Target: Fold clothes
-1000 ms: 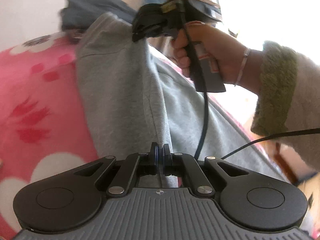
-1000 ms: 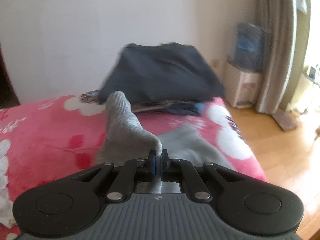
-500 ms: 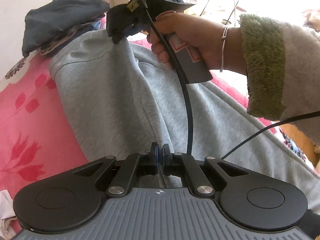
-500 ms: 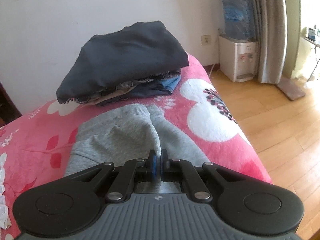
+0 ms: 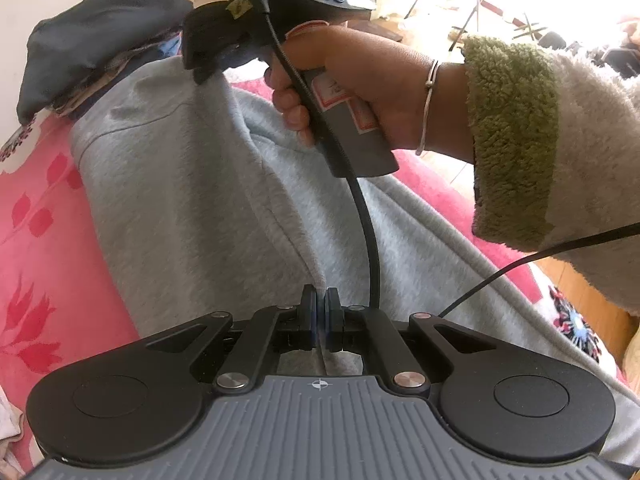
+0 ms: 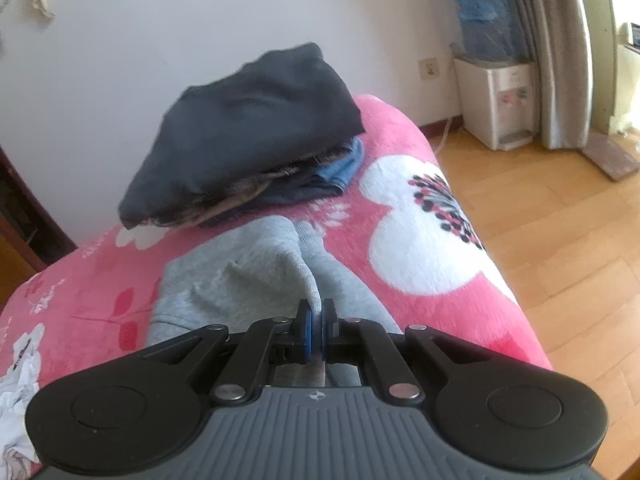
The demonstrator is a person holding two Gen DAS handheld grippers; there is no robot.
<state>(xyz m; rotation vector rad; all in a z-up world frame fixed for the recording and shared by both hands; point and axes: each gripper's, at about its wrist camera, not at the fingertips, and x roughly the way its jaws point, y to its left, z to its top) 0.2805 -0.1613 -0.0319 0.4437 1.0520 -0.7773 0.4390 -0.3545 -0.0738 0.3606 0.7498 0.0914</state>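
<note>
Since a sec ago both tongs came down w/ the grey garment [image 5: 208, 208], which hung lifted and now lies spread on the pink blanket [image 6: 420, 248]. Left gripper [image 5: 320, 312] pinched shut on a fabric ridge, aimed steeply down. Right gripper [image 6: 316, 328] likewise clamped on a grey fold; in left view it sits farther up the cloth, person's hand [image 5: 360, 92] wrapped round its handle, fleece sleeve [image 5: 532, 140] behind. Folded dark clothes stack [image 6: 248, 136] at blanket's far end by white wall. Wood floor [image 6: 560, 240], water dispenser [image 6: 496, 100] right.
</note>
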